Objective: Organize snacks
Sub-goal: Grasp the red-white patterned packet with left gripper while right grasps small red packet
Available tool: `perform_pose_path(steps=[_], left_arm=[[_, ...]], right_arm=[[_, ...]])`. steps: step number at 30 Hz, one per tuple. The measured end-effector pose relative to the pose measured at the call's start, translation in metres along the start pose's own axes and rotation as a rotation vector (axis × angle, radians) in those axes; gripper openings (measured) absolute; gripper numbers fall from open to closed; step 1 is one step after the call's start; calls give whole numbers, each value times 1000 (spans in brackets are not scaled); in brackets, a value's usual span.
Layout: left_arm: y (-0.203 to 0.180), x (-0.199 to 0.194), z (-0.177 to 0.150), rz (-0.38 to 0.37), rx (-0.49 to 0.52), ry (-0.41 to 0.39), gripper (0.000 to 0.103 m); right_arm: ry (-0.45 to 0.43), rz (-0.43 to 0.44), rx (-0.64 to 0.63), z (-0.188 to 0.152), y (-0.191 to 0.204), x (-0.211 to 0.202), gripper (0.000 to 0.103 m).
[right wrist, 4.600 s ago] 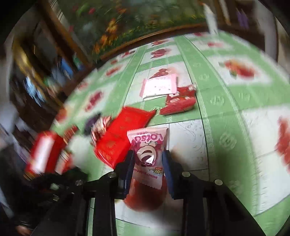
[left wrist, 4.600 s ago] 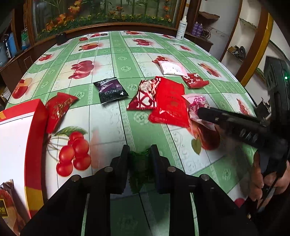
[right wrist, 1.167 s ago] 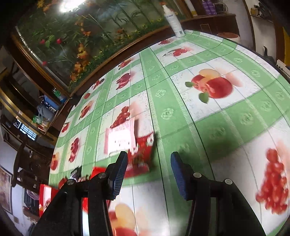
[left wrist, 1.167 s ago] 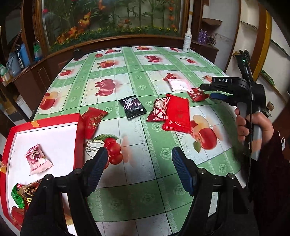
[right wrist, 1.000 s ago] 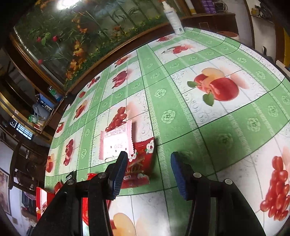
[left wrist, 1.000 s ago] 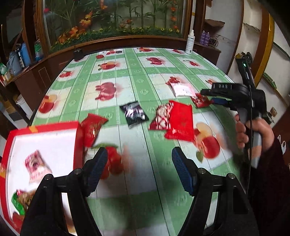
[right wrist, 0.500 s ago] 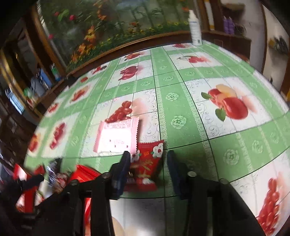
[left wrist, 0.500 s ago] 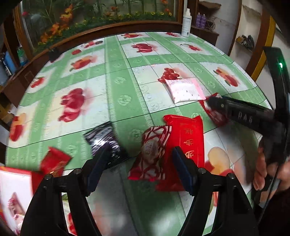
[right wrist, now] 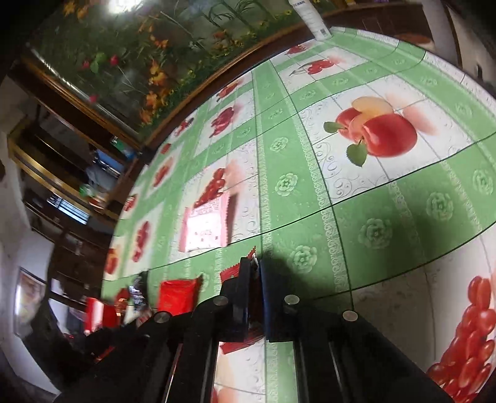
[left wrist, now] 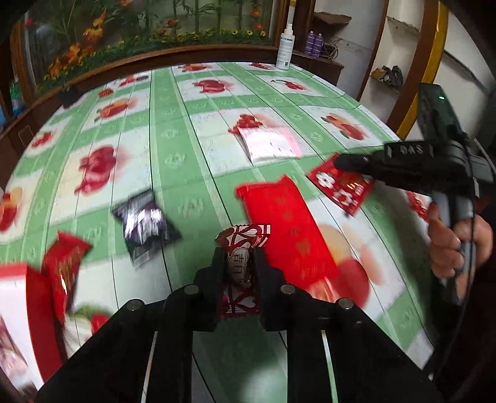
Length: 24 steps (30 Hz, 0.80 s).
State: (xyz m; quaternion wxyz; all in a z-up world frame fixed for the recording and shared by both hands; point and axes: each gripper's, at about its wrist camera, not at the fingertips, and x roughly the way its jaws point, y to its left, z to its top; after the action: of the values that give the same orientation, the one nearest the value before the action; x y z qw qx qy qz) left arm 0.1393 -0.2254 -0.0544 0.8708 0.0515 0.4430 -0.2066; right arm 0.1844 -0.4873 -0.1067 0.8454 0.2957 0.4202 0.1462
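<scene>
My left gripper (left wrist: 238,257) is shut on a red-and-white patterned snack packet (left wrist: 241,245), holding it just above the table. My right gripper (right wrist: 252,272) is shut on a small red snack packet (right wrist: 231,272); in the left wrist view that gripper (left wrist: 344,161) shows at the right with the red packet (left wrist: 341,189) hanging from its tip. A large red pouch (left wrist: 288,235), a black packet (left wrist: 144,223), a red packet (left wrist: 63,263) and a pink-white packet (left wrist: 269,144) lie on the tablecloth. The red-rimmed box (left wrist: 37,291) is at the lower left.
A white spray bottle (left wrist: 285,51) stands at the table's far edge, by a wooden-framed glass planter (left wrist: 148,28). The pink-white packet also shows in the right wrist view (right wrist: 206,226). Shelves stand to the right of the table.
Both grippers have closed: the left on the red-and-white packet, the right on the small red packet. Both were open half a second ago. The left gripper moved forward over the table.
</scene>
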Motion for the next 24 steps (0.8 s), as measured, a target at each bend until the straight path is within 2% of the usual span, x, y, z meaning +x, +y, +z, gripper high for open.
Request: perform_pose_path(steps=[6, 12, 18, 24], left_arm=[[7, -26, -24, -26, -56, -25, 15], [13, -55, -35, -26, -70, -93, 15], [22, -66, -41, -35, -92, -119, 15], [33, -90, -46, -13, -119, -163, 15]], right_arm=[[-5, 82, -30, -4, 14, -3, 6], [-28, 139, -52, -9, 24, -8, 5], [-78, 158, -70, -10, 32, -16, 5], [-144, 173, -92, -11, 39, -26, 3]])
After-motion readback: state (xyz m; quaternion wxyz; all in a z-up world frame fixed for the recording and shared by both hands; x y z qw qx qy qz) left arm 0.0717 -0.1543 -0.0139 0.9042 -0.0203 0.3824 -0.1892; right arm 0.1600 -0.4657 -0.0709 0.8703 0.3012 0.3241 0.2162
